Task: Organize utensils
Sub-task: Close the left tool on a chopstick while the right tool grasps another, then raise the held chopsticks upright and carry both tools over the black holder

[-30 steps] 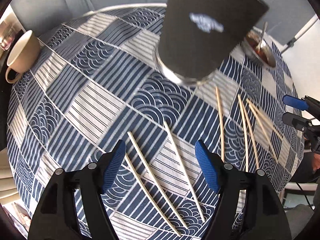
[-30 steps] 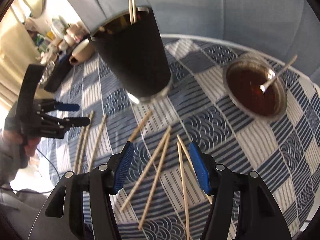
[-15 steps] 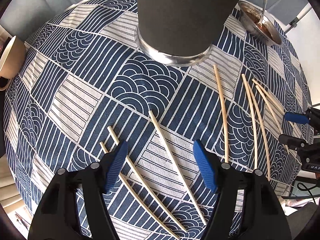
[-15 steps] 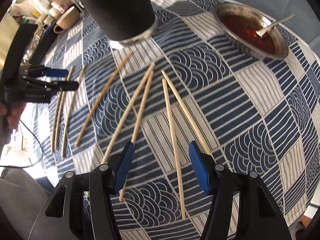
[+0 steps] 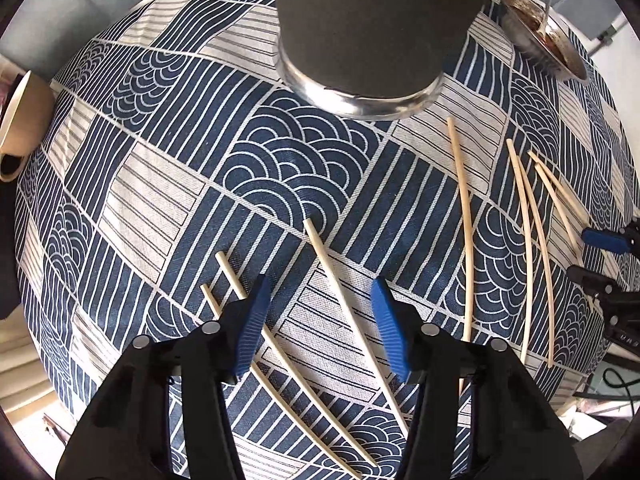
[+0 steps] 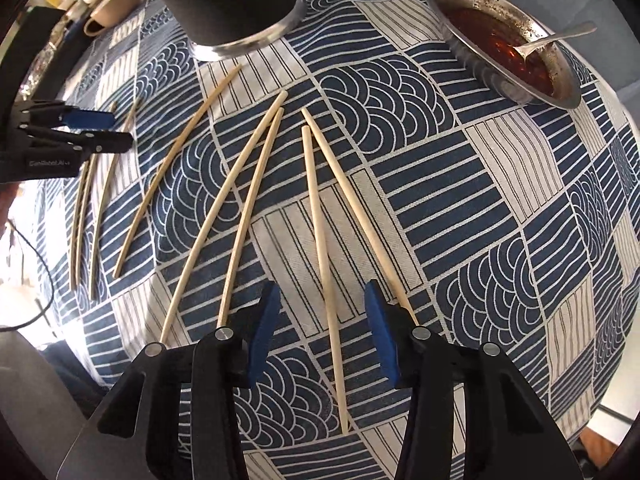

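Left tongs (image 5: pixel 318 326): lower now, closing astride one chopstick (image 5: pixel 344 300), ungripped.
Right tongs (image 6: pixel 322 330): likewise closing over chopstick (image 6: pixel 326 280).
Meaning: pickups imminent.

Both wrist views straight down, close over shared chopsticks (image 5: pixel 466 236), tablecloth (image 6: pixel 460 184)

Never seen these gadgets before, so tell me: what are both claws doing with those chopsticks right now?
Left gripper closing around one chopstick, no contact yet. Right gripper closing likewise over another chopstick. Black cup stands clear behind.
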